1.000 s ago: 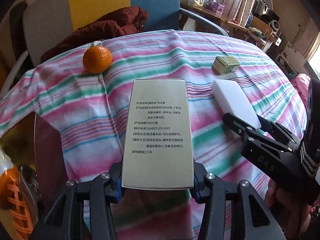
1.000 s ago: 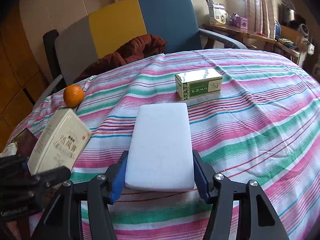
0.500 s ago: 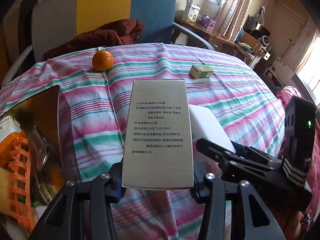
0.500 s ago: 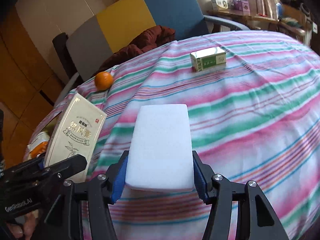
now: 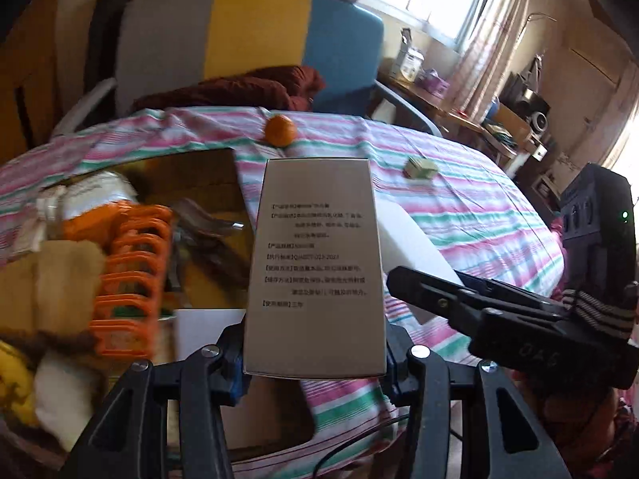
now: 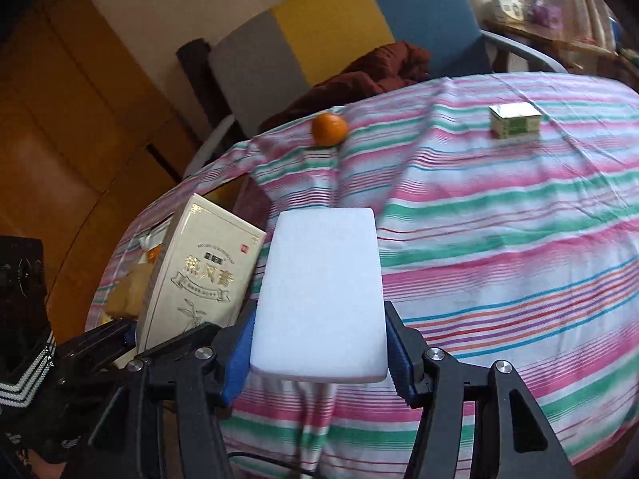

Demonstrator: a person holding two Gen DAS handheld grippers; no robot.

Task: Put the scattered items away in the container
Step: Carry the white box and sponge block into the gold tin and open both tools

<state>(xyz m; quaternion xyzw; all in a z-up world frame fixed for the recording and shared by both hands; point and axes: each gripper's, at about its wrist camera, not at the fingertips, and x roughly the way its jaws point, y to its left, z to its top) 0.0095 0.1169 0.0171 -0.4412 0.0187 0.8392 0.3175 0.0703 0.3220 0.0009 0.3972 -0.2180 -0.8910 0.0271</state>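
Observation:
My left gripper (image 5: 315, 355) is shut on a tall cream carton (image 5: 315, 263) with printed text, held up over the table's left edge; the same carton (image 6: 199, 275) shows its gold front in the right wrist view. My right gripper (image 6: 319, 355) is shut on a white foam block (image 6: 321, 295), just right of the carton. That block (image 5: 415, 247) peeks out behind the carton in the left wrist view. An orange (image 6: 329, 129) and a small green box (image 6: 515, 119) lie on the striped tablecloth (image 6: 499, 239) farther back. Below left, an open container (image 5: 207, 175) holds an orange basket (image 5: 131, 279) and mixed items.
A grey, yellow and blue chair (image 5: 255, 40) with a dark red garment (image 5: 247, 88) stands behind the table. A cluttered desk (image 5: 459, 107) runs along the window wall at the right. Wooden panelling (image 6: 80, 99) fills the left side.
Both grippers have drawn back and to the left from the table's middle with their loads. The orange and green box now look farther off, and the container has come into view at the left.

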